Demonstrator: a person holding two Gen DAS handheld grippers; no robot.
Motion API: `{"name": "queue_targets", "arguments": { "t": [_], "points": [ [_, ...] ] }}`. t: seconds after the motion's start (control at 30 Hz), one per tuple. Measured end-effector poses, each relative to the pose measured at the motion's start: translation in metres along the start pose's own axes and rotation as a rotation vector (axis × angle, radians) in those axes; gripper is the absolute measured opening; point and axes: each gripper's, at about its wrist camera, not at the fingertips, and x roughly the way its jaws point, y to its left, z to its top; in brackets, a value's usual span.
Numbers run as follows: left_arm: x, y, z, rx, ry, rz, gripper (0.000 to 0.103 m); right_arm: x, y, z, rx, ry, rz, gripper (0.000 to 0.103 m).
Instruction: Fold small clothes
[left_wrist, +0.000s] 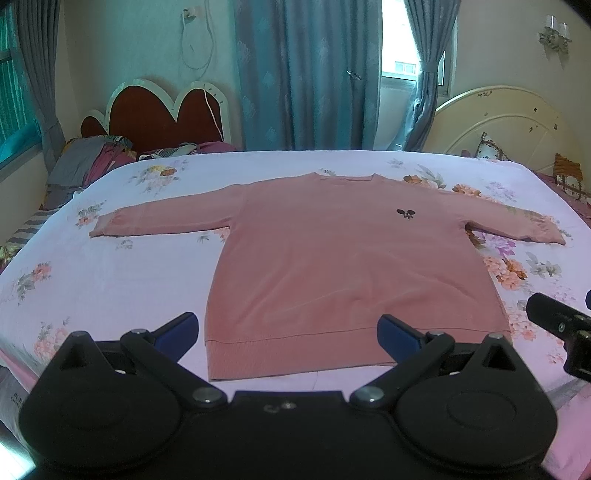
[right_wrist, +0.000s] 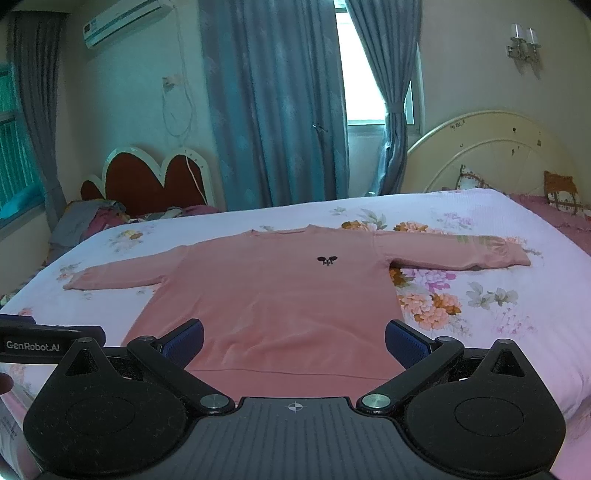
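A pink long-sleeved knit sweater (left_wrist: 332, 258) lies flat on the floral-sheeted bed (left_wrist: 110, 277); soft, light, probably limp. Both the left hand-held gripper (left_wrist: 288, 334) and right hand-held gripper (right_wrist: 294, 341) gape empty near its hem, the best hold.

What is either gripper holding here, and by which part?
Nothing is held. The left gripper and right gripper are both open, near the hem of the pink sweater, which lies spread flat on the bed.
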Motion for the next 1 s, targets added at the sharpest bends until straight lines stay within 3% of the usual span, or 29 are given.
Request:
{"name": "queue_targets", "arguments": {
  "t": [1.0],
  "points": [
    [0.033,-0.006,0.014,0.009,0.033,0.013,0.103,0.034,-0.01,0.013,0.019,0.021,-0.021,0.103]
  ]
}}
